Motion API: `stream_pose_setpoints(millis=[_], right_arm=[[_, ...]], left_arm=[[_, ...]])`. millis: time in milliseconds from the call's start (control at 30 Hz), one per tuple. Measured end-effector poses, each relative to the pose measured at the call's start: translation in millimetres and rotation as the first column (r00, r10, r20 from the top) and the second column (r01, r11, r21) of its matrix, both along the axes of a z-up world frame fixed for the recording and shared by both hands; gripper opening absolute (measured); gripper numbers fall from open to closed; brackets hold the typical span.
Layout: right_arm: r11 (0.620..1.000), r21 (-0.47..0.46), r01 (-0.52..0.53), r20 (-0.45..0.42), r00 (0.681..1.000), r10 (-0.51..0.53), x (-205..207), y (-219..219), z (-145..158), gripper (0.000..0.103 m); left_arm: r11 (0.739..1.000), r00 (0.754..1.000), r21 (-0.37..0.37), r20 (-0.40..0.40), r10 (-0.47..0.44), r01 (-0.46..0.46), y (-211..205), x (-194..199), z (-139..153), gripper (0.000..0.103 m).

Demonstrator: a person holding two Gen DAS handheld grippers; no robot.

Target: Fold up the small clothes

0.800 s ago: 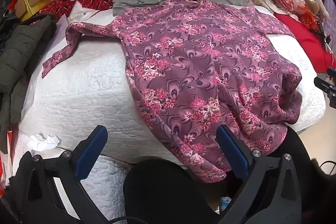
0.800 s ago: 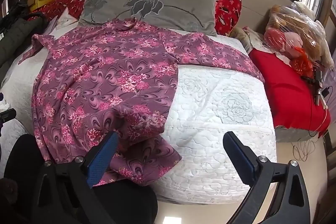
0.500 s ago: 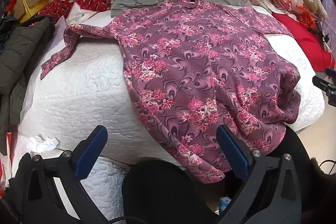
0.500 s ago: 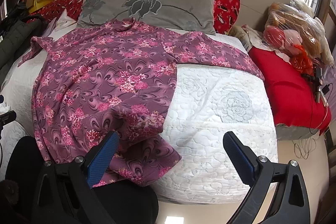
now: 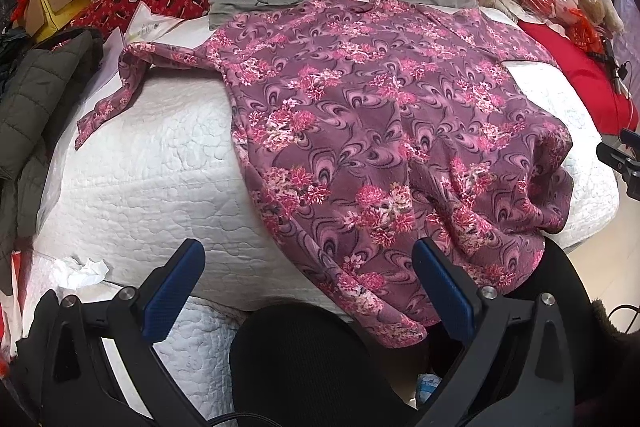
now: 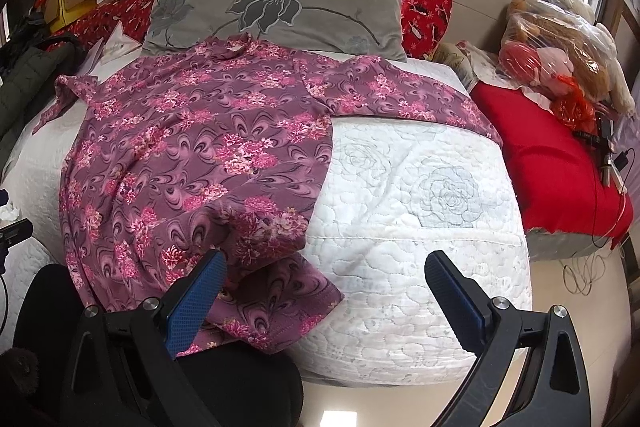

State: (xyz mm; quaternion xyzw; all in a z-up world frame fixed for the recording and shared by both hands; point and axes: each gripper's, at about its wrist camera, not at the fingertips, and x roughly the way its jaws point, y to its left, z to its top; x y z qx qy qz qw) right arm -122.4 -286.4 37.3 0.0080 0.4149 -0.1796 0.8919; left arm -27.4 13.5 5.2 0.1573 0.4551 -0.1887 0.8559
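Blouse (image 5: 380, 131) spread flat on bed (image 5: 152, 179) for folding | left gripper (image 5: 308, 291), right gripper (image 6: 324, 299): fingers wide apart, empty, poised near hem

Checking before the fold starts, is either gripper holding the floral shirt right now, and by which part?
Nothing is held. The left gripper and right gripper are both open, off the floral shirt spread on the bed.
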Motion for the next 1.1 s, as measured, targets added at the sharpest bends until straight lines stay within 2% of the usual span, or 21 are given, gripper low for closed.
stream_pose_setpoints(millis=[67,133,233,533,733,867,933,1000,1100], right_arm=[[1.000,0.000,0.000,-0.032,0.999,0.000,1,1,-1,0.099],[1.000,0.002,0.000,-0.026,1.000,0.000,1,1,-1,0.099],[1.000,0.005,0.000,-0.088,0.996,0.001,2,1,-3,0.099],[0.999,0.045,0.000,-0.084,0.996,0.004,3,-1,-6,0.099],[0.995,0.090,0.035,-0.096,0.995,-0.026,4,-15,-15,0.099],[0.984,0.162,0.068,-0.140,0.989,-0.045,2,-29,-31,0.094],[0.979,0.195,0.063,-0.152,0.988,-0.033,3,-32,-40,0.094],[0.976,0.215,0.046,-0.175,0.984,-0.007,7,-30,-51,0.094],[0.975,0.221,0.011,-0.205,0.978,0.036,16,-25,-69,0.093]], left_arm=[[1.000,1.000,0.000,-0.001,0.001,-0.001,0,0,0,0.103],[1.000,1.000,0.000,-0.004,0.001,-0.001,-1,0,-1,0.103],[1.000,1.000,0.002,-0.009,0.001,-0.001,-2,2,-3,0.103],[1.000,1.000,0.007,-0.023,-0.001,0.001,-4,5,-6,0.103],[0.998,0.993,-0.022,-0.109,0.048,-0.051,8,24,-13,0.103],[0.989,0.967,-0.056,-0.223,0.119,-0.135,23,44,-24,0.103],[0.982,0.939,-0.079,-0.317,0.136,-0.169,24,52,-35,0.103],[0.982,0.914,-0.076,-0.385,0.129,-0.171,17,54,-46,0.103],[0.991,0.880,-0.047,-0.467,0.089,-0.125,-3,48,-66,0.103]])
